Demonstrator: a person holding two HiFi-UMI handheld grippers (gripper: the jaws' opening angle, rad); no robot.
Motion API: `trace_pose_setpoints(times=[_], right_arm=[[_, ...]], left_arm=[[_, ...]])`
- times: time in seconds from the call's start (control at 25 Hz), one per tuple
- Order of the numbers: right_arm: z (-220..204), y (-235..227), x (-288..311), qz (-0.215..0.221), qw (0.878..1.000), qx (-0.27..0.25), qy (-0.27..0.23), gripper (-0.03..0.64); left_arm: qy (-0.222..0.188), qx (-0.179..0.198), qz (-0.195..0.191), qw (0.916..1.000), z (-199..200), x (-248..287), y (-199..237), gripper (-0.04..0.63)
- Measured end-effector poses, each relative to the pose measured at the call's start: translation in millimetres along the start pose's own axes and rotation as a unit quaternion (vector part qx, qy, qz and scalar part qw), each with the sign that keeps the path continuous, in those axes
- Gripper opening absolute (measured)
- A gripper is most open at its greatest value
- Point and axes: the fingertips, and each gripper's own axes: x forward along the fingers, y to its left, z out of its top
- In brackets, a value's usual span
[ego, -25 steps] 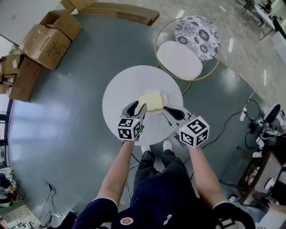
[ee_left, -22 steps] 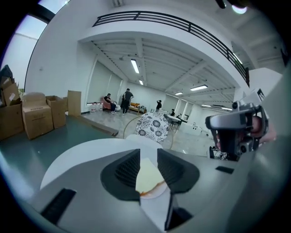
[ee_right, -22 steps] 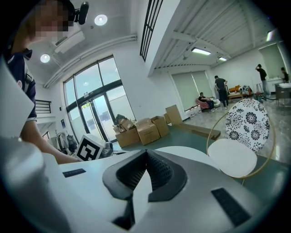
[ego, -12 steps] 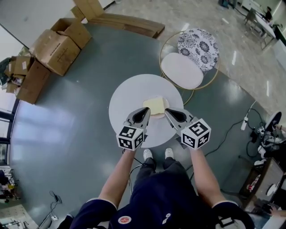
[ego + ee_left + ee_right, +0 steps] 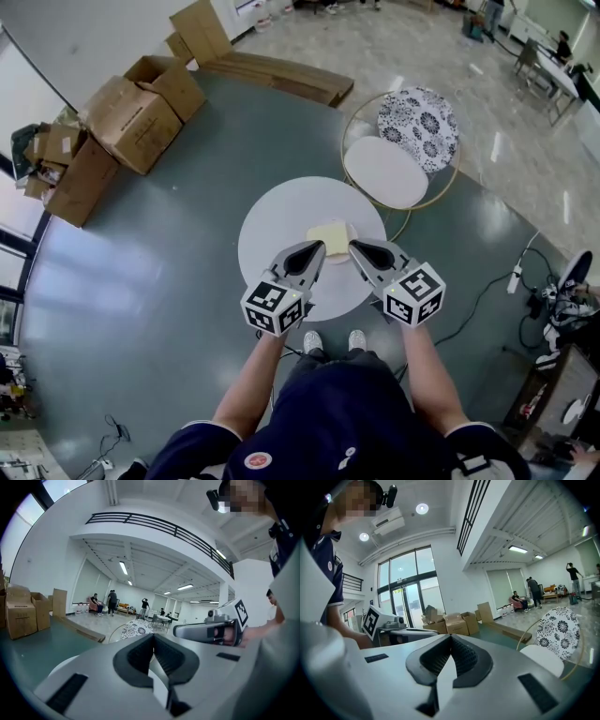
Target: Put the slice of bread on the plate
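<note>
**Bread (image 5: 330,237) on plate (image 5: 352,231), both grippers empty**

The bread lies on the plate on the table (image 5: 272,225), just ahead of both grippers' tips. The left gripper (image 5: 153,637) has just closed its jaws, with nothing between them. The right gripper (image 5: 450,637) has its jaws together, also empty.

The round white table (image 5: 277,220) was left open at its left; its middle was taken by the pale bread slice (image 5: 329,237), its far right side hemmed by a gold-framed white-seated chair (image 5: 384,172).
</note>
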Motion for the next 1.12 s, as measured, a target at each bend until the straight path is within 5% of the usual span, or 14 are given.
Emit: trace_pose_setpoints(times=[0.48,1.12], right_arm=[[42,16,-15,0.011,0.998,-0.043,-0.046,0.008],[54,18,-25,0.010,0.997,-0.049,-0.063,0.008]], left_arm=[[-0.038,0.017,-0.038,0.9984,44,-10,-35,0.008],[-0.047,0.017,-0.051,0.9975,53,-11,-50,0.008]])
